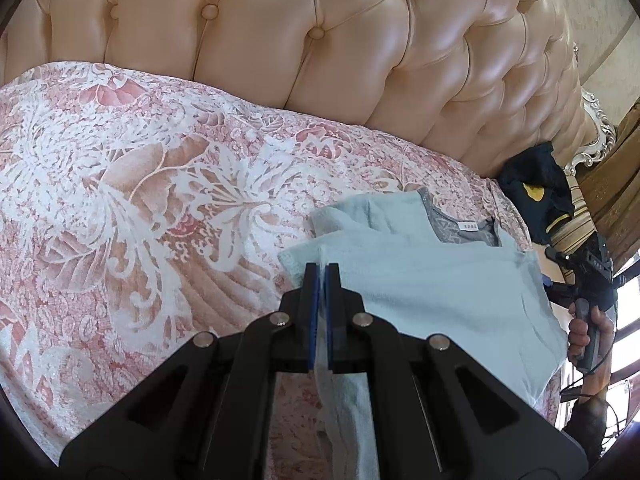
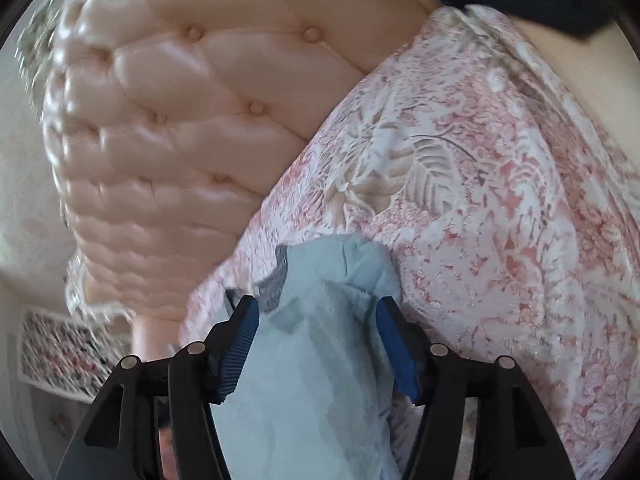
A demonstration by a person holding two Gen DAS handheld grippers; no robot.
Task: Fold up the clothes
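We see a soft, matt pale-blue knit shirt [image 1: 432, 276] with a grey patterned neckband; the bedspread [image 1: 132, 200] is woven cloth with a raised floral texture. The headboard [image 1: 320, 40] looks like glossy, smooth tufted leather; the left gripper [image 1: 323, 270] is matt black plastic with ribbed blue pads.

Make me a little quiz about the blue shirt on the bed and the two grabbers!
1. True or false: the left gripper has its jaws shut on the light blue shirt.
2. How do the right gripper's jaws stand? A) wide apart, shirt cloth between them B) pressed shut on a sock
3. Fill in: the shirt lies on a pink flowered ___, in front of the padded headboard.

Key: 1 true; 2 A; 3 bedspread.
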